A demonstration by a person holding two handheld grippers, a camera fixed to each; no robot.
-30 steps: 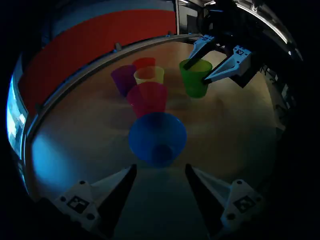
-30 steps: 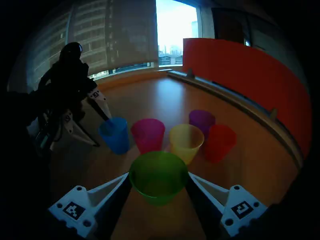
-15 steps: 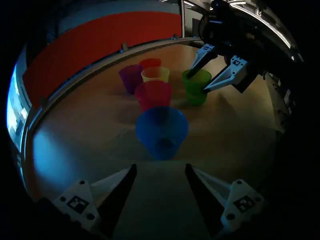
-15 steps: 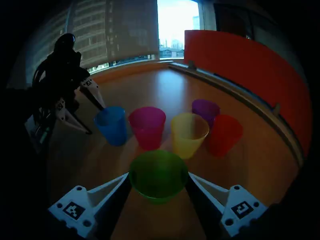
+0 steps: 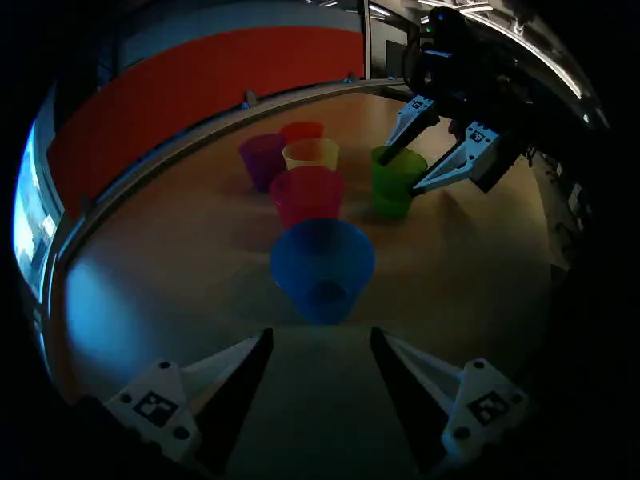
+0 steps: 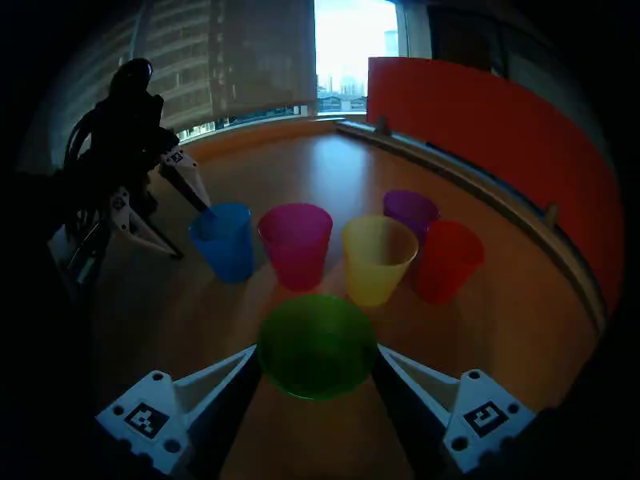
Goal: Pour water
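Observation:
A blue cup [image 5: 322, 268] stands just beyond the tips of my open left gripper [image 5: 320, 336], with nothing between its fingers. Behind the blue cup come a pink cup [image 5: 308, 192], a yellow cup [image 5: 310, 152], a purple cup [image 5: 262, 158] and a red cup [image 5: 302, 130]. Farther right, my right gripper [image 5: 398, 174] is shut on a green cup [image 5: 396, 182]. In the right gripper view the green cup [image 6: 318, 344] sits between both fingers of my right gripper [image 6: 317, 354]. Across the table the left gripper [image 6: 196, 234] flanks the blue cup [image 6: 224, 240].
The wooden table [image 5: 480, 264] is bounded by a metal rail [image 5: 184, 136] and a red panel [image 5: 200, 72]. In the right gripper view, bare wood [image 6: 512, 352] lies right of the cups. A bright window [image 6: 352, 48] is at the back.
My right gripper has carried the green cup a little nearer the row of cups, which now sit closer in its view. The left gripper has stayed open before the blue cup.

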